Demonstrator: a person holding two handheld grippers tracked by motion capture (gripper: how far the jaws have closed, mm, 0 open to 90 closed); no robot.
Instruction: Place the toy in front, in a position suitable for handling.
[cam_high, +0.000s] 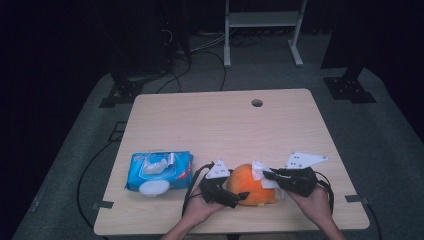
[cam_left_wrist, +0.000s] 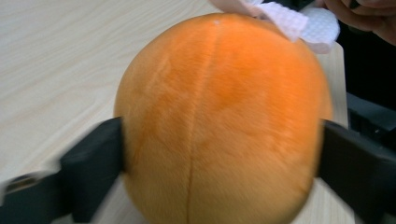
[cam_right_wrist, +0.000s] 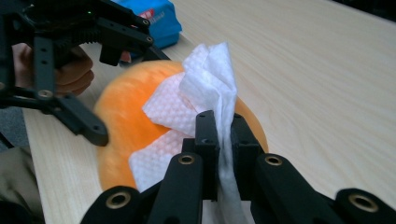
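Note:
A round orange plush ball (cam_high: 247, 184) rests on the wooden table (cam_high: 225, 125) near its front edge. My left gripper (cam_high: 234, 190) comes in from the ball's left with a jaw on either side, and in the left gripper view both black jaws press against the ball (cam_left_wrist: 219, 121). My right gripper (cam_right_wrist: 225, 135) is shut on a white textured wipe (cam_right_wrist: 205, 84). The wipe is draped over the ball's upper right side (cam_high: 260, 170).
A blue pack of wet wipes (cam_high: 160, 171) with its white lid flipped open lies left of the ball. A cable hole (cam_high: 257, 103) sits near the table's far edge. The floor beyond holds cables and stand legs.

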